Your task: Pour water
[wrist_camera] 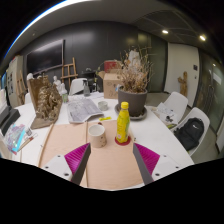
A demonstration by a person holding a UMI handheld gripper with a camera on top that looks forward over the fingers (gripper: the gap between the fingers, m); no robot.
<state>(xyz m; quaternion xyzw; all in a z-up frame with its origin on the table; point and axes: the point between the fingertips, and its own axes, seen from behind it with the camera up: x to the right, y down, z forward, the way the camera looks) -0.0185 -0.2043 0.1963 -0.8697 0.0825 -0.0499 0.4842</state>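
Observation:
A yellow bottle [123, 122] with a red cap stands upright on a small red coaster on the tan mat [100, 160], just beyond my fingers. A pale cup [97, 135] stands to its left on the same mat. My gripper [110, 168] is open and empty, with its pink pads [72, 157] spread wide at both sides of the mat. Neither finger touches the bottle or the cup.
A potted plant [132, 95] with dry branches stands behind the bottle. Papers [84, 108] lie on the white table [160, 128]. A brown wooden piece [44, 100] stands at the left. White chairs [172, 105] and a black bag [190, 133] are at the right.

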